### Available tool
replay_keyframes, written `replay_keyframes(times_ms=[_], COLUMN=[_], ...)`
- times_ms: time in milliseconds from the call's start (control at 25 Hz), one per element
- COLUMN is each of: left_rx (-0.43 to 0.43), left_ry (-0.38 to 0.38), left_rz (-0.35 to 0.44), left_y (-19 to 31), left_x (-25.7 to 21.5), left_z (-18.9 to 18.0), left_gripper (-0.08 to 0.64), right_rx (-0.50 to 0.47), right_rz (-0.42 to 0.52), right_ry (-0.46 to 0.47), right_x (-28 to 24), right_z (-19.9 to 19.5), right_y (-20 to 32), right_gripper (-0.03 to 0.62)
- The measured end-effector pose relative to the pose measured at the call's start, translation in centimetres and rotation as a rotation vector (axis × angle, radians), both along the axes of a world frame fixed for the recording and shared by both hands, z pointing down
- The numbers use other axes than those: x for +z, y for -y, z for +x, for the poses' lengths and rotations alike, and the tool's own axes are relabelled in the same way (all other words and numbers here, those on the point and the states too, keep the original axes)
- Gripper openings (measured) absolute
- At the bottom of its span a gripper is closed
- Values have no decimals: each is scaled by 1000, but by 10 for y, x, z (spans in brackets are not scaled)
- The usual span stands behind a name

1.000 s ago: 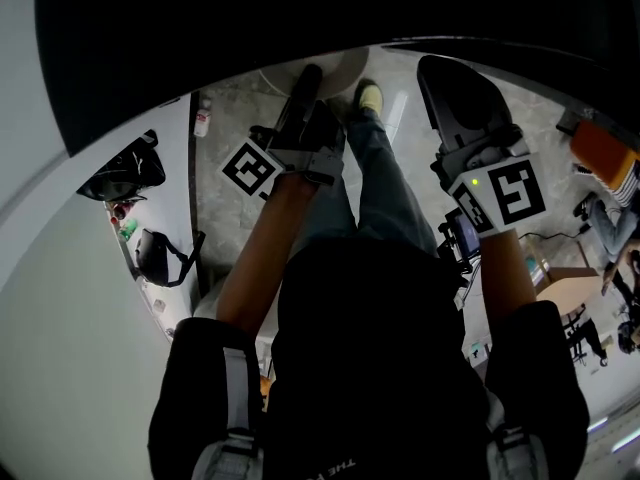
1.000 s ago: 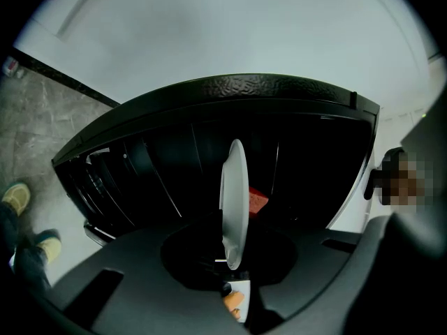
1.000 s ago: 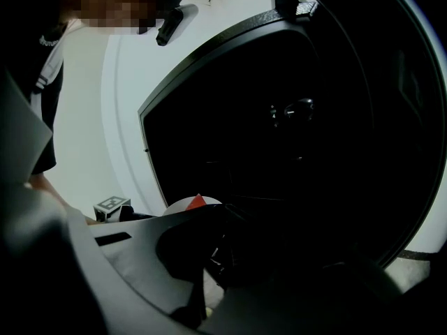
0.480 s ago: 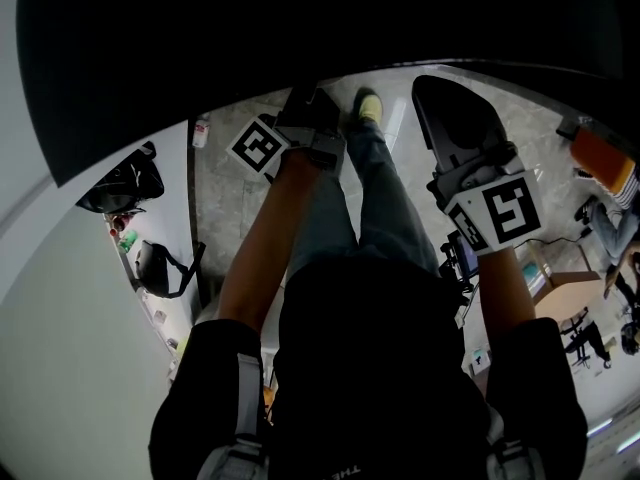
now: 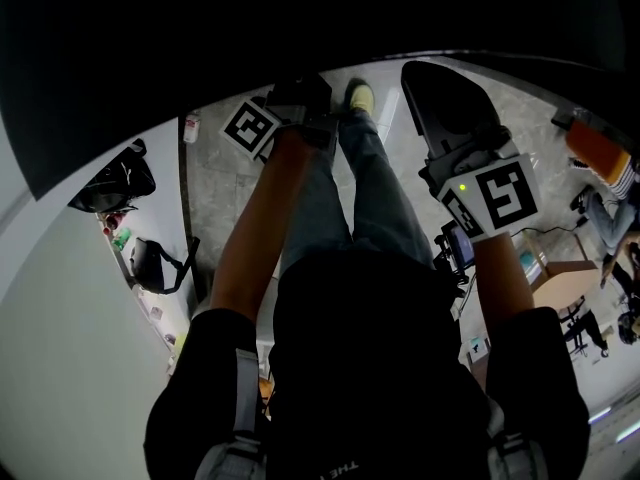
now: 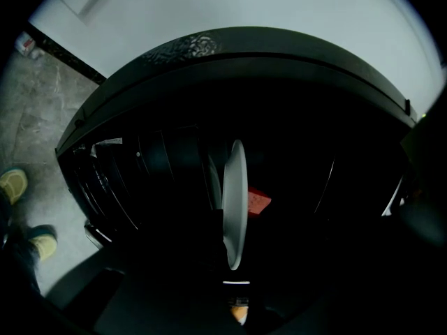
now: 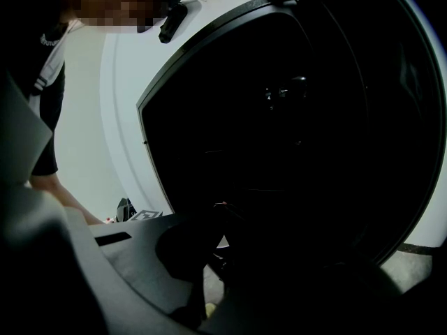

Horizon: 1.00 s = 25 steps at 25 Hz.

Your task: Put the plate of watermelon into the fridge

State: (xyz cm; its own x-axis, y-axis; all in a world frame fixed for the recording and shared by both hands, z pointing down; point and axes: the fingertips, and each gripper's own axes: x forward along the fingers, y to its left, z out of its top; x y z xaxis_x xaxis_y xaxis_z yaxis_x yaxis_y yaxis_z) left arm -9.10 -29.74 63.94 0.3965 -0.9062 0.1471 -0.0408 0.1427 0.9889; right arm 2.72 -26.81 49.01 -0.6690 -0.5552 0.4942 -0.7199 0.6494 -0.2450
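Observation:
In the left gripper view a white plate (image 6: 235, 204) shows edge-on in front of the fridge's dark inside (image 6: 314, 131). A red piece of watermelon (image 6: 258, 202) lies on its right face. My left gripper (image 6: 236, 288) is shut on the plate's near rim, its jaws lost in shadow. In the head view the left gripper (image 5: 298, 100) reaches forward under the dark overhang, which hides the plate. The right gripper (image 5: 452, 118) is held up at the right, marker cube (image 5: 494, 198) facing the camera. In the right gripper view the right gripper's jaws are too dark to read against the fridge (image 7: 293, 117).
Wire racks (image 6: 115, 180) line the left of the fridge opening. The person's legs and shoes (image 5: 360, 96) stand on the grey floor (image 5: 220, 188). Black bags (image 5: 112, 183) and a small bottle (image 5: 190, 126) lie by the white wall at left. People and desks (image 5: 600, 198) fill the far right.
The left gripper has moved forward under the dark overhang, and the pale round plate seen ahead of it earlier is hidden now. The right gripper has shifted slightly forward.

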Motion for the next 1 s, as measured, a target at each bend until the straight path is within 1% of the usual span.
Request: replay_keyframes(times_ms=[320,360,440,560,600,680,760,840,880,920,1000], left_rx=[53,67,111,178,202,272,377,496,546,583,611], left_ry=[65,94,181,272,305,409,571,760,852,937,1071], left_rz=[35,39,61,114,144,213,244,248,242,232,207], left_y=[10,9,6,3,3,3,-1,-8,-12,-16,-20], left_x=[2,2,3,-3,-5,-9,-8,-3,2,6,12], left_z=[1,1,0,5,7,13,22,28,28,26,19], left_gripper=[39,61,119,245,284,360,407,434,436,436,436], right_rx=[-1,-3,-4,-5,-5,-7,-7,-5,-4,-2,2], right_rz=[7,3,-6,-8,-9,-13,-20,-23,-23,-21,-20], right_ry=[-1,-2,-4,-2,1,3,1,0,2,5,11], right_x=[-1,-1,0,-1,0,1,1,1,1,1,1], right_z=[-1,-1,-1,-1,-2,-2,-1,0,1,1,1], right_y=[-1,-2,-4,-5,-4,-5,-6,-5,-4,-3,-1], right_gripper=[9,9,9,9,9,9,9,9,9,9,9])
